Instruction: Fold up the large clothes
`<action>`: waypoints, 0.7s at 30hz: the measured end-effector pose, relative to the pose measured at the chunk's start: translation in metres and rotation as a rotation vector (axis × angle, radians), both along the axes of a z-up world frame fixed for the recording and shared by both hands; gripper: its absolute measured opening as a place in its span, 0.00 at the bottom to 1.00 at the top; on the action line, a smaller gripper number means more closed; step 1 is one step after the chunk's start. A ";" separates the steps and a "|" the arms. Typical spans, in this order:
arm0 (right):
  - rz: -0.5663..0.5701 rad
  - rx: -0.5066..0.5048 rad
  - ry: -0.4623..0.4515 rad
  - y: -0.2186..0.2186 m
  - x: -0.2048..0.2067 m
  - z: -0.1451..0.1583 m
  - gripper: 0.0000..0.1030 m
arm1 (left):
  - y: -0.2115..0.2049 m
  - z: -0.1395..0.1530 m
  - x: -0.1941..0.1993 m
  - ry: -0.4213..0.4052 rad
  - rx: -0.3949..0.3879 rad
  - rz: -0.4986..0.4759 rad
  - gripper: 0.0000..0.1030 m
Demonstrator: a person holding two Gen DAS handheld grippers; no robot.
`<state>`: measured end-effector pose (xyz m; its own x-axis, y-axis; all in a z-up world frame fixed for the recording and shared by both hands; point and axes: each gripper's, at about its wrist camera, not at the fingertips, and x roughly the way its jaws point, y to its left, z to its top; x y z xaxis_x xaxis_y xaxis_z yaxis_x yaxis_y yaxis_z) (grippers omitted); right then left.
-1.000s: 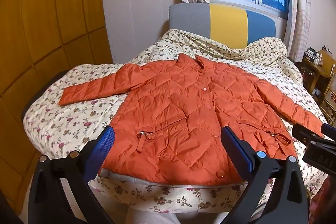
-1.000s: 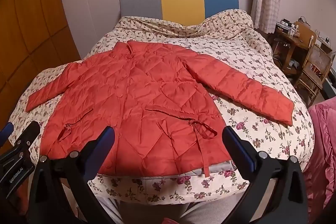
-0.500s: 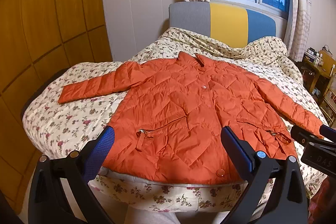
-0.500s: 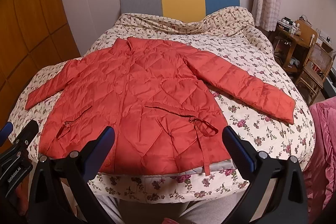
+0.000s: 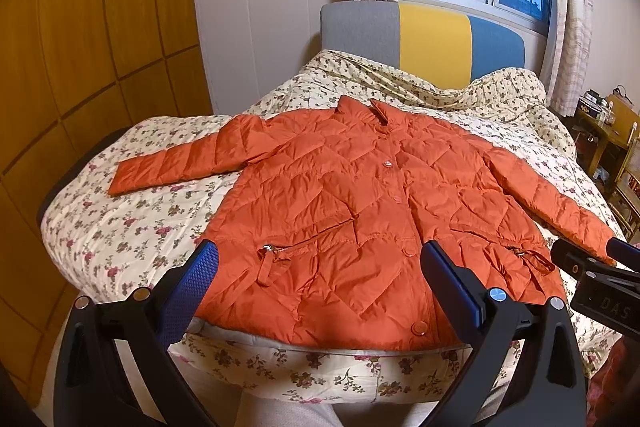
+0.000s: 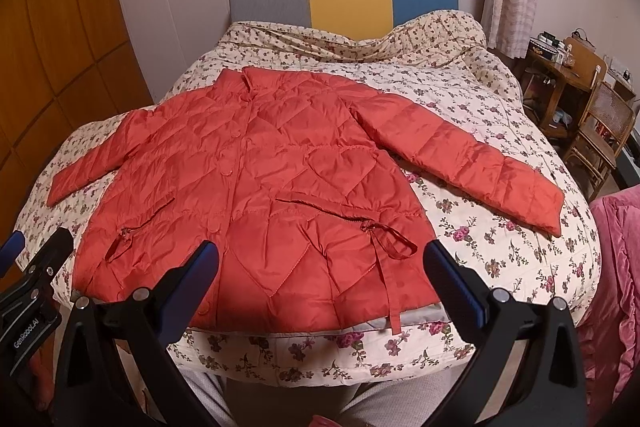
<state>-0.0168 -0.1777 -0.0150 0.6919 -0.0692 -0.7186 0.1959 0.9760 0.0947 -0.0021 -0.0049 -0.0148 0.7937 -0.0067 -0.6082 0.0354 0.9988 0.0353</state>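
An orange quilted jacket (image 5: 360, 211) lies flat and buttoned on the floral bed, front up, both sleeves spread out to the sides; it also shows in the right wrist view (image 6: 264, 195). Its hem lies at the near edge of the bed. My left gripper (image 5: 320, 267) is open and empty, held above the hem on the jacket's left half. My right gripper (image 6: 320, 263) is open and empty, above the hem on the right half. Each gripper shows at the edge of the other's view.
The bed (image 5: 132, 223) has a floral quilt and a grey, yellow and blue headboard (image 5: 432, 39). A wooden wardrobe (image 5: 80, 39) stands left. A wooden desk and chair (image 6: 600, 119) stand right, and pink fabric (image 6: 616, 267) lies at the right edge.
Both views have shifted slightly, so the jacket sits a little lower and closer in the frames. The jacket itself has not moved, and both grippers stay open.
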 end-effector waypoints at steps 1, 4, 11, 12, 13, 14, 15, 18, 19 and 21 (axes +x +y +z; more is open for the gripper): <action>0.000 0.000 0.004 0.000 0.000 -0.001 0.98 | 0.001 0.001 0.001 0.001 0.001 0.000 0.97; 0.004 0.001 0.007 0.000 0.002 -0.001 0.98 | -0.002 -0.001 0.002 0.005 0.003 -0.003 0.97; 0.004 0.005 0.017 -0.001 0.004 -0.005 0.98 | -0.003 -0.001 0.004 0.015 0.006 -0.008 0.97; 0.005 0.008 0.020 -0.001 0.005 -0.006 0.98 | -0.003 -0.002 0.004 0.016 0.005 -0.010 0.97; 0.005 0.010 0.023 -0.002 0.005 -0.006 0.98 | -0.003 -0.001 0.005 0.018 0.005 -0.013 0.97; 0.005 0.011 0.023 -0.002 0.006 -0.006 0.98 | -0.003 -0.002 0.005 0.020 0.006 -0.014 0.97; 0.005 0.009 0.022 -0.002 0.006 -0.005 0.98 | -0.002 -0.002 0.004 0.020 0.005 -0.016 0.97; 0.005 0.007 0.021 -0.003 0.006 -0.006 0.98 | -0.002 -0.002 0.004 0.020 0.006 -0.018 0.97; 0.007 0.008 0.022 -0.003 0.007 -0.007 0.98 | -0.002 -0.002 0.004 0.020 0.004 -0.017 0.97; 0.006 0.007 0.027 -0.003 0.007 -0.007 0.98 | -0.002 -0.002 0.004 0.022 0.003 -0.017 0.97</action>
